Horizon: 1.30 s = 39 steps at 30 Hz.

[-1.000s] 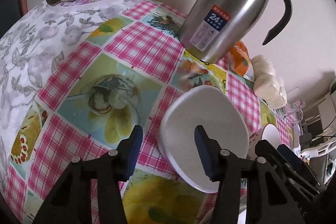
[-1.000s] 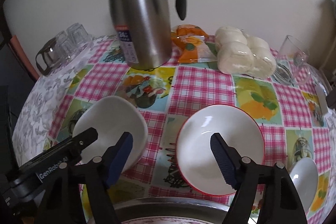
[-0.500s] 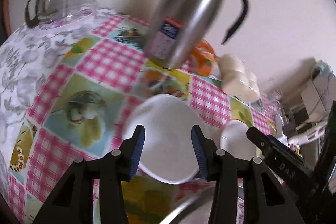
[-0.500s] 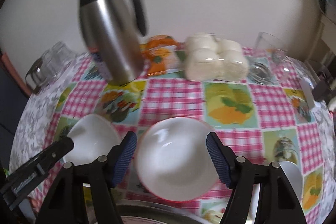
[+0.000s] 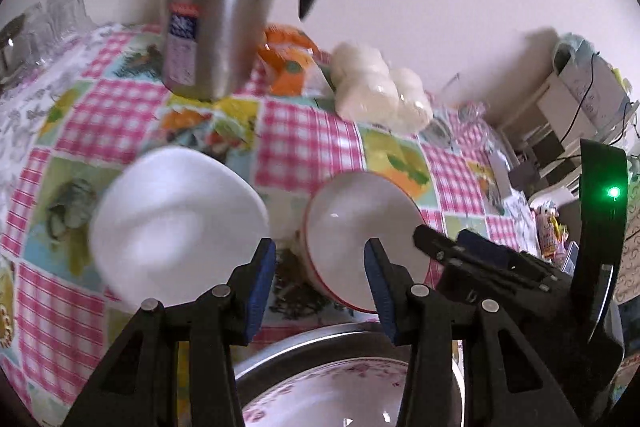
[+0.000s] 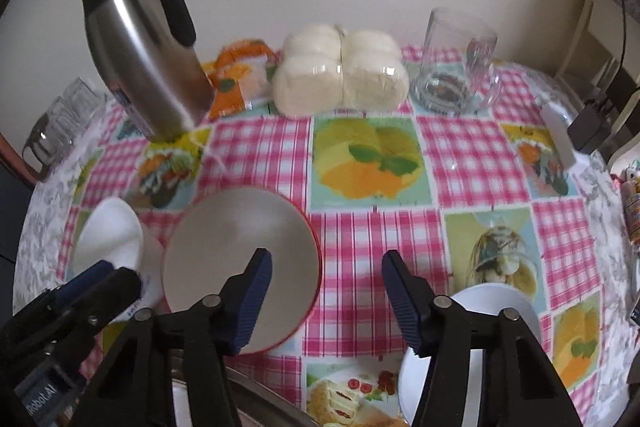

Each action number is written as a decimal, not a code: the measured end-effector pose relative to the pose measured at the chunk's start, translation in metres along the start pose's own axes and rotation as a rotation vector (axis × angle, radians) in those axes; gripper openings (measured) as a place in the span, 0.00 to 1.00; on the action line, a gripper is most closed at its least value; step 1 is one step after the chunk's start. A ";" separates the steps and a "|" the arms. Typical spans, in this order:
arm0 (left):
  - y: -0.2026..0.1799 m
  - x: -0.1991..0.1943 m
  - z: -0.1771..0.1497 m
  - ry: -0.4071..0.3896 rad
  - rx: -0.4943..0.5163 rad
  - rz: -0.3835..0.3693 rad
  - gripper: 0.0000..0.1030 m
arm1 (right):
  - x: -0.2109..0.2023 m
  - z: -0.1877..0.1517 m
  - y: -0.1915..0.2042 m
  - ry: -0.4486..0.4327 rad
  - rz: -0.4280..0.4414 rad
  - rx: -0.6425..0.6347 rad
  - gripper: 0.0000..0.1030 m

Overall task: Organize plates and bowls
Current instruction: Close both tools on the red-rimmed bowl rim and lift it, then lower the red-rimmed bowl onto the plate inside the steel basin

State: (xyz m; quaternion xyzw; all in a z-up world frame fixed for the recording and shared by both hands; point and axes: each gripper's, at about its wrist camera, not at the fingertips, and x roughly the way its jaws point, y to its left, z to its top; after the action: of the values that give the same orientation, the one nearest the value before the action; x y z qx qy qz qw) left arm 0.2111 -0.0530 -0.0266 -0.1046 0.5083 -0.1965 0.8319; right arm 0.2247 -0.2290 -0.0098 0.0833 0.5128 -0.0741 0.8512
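Observation:
A white squarish bowl (image 5: pixel 176 215) (image 6: pixel 112 239) sits on the checked tablecloth, left of a red-rimmed bowl (image 5: pixel 360 227) (image 6: pixel 240 259). My left gripper (image 5: pixel 320 267) hovers open over the gap between them, holding nothing; it also shows at the right wrist view's lower left (image 6: pixel 100 279). My right gripper (image 6: pixel 326 283) is above the red-rimmed bowl's right rim. Its jaws are closing, the rim shows between them, and the pads do not press on it. A small white bowl (image 6: pixel 480 307) lies to its right. The right gripper also appears in the left wrist view (image 5: pixel 460 251).
A metal basin (image 5: pixel 304 351) with a floral plate (image 5: pixel 348 387) is at the near edge. At the back stand a steel jug (image 6: pixel 144 51), an orange packet (image 6: pixel 236 79), bagged white buns (image 6: pixel 340 71) and a glass mug (image 6: pixel 456 67). Glasses (image 6: pixel 60 119) stand far left, shelves (image 5: pixel 580 99) to the right.
Both grippers have moved right. The left went from over the white bowl to the gap beside the red-rimmed bowl. The right went from centred on that bowl to its right rim, jaws narrower.

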 end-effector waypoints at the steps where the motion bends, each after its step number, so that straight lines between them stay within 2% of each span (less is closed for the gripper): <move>1: -0.001 0.006 0.000 0.014 -0.003 0.005 0.45 | 0.004 -0.003 -0.001 0.011 0.004 -0.003 0.55; 4: -0.005 0.016 -0.003 0.038 -0.002 0.025 0.45 | 0.013 -0.009 0.000 0.031 0.027 -0.015 0.49; 10: -0.009 0.031 -0.003 0.078 0.009 0.043 0.31 | 0.031 -0.013 0.006 0.066 0.035 -0.051 0.39; 15: -0.008 0.040 0.000 0.103 0.004 0.054 0.28 | 0.041 -0.012 0.006 0.093 0.058 -0.057 0.30; 20: -0.006 0.054 -0.001 0.142 0.005 0.059 0.23 | 0.055 -0.011 0.007 0.129 0.062 -0.057 0.27; 22: -0.007 0.054 -0.002 0.134 0.012 0.047 0.23 | 0.056 -0.012 0.005 0.128 0.079 -0.048 0.19; 27: -0.010 0.049 0.000 0.103 0.031 0.017 0.23 | 0.052 -0.014 0.000 0.105 0.084 -0.028 0.19; 32: -0.020 0.033 0.004 0.059 0.070 0.005 0.23 | 0.031 -0.014 -0.009 0.027 0.098 -0.018 0.19; 39: -0.043 -0.014 0.005 -0.029 0.158 0.015 0.23 | -0.012 -0.021 -0.017 -0.081 0.141 0.041 0.19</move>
State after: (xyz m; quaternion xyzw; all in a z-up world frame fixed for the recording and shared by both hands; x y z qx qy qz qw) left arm 0.2005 -0.0861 0.0034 -0.0377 0.4798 -0.2282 0.8463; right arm 0.1974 -0.2405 -0.0097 0.1334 0.4691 -0.0276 0.8726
